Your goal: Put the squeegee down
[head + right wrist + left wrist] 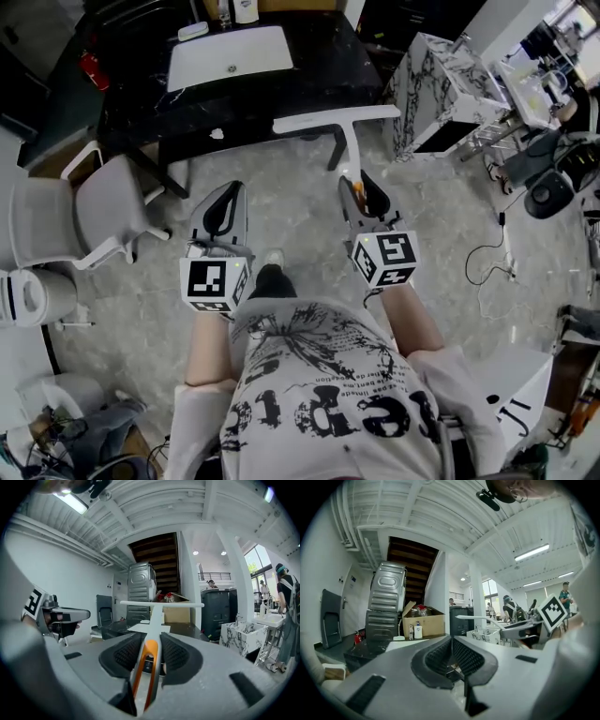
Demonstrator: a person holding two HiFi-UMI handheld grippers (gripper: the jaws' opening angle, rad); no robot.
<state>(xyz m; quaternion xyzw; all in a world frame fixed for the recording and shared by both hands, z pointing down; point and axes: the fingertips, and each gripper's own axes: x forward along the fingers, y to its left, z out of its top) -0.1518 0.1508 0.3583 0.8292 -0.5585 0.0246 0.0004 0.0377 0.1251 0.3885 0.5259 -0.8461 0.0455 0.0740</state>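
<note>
We hold the squeegee (155, 616) in our right gripper (152, 648). Its jaws stand partly apart, clamped on the orange-and-white handle, and the white blade lies crosswise out in front. In the head view the blade hangs in the air over the near edge of the black table (309, 66), toward its right corner. Our left gripper (451, 641), level beside the right one, has its jaws closed together on nothing.
</note>
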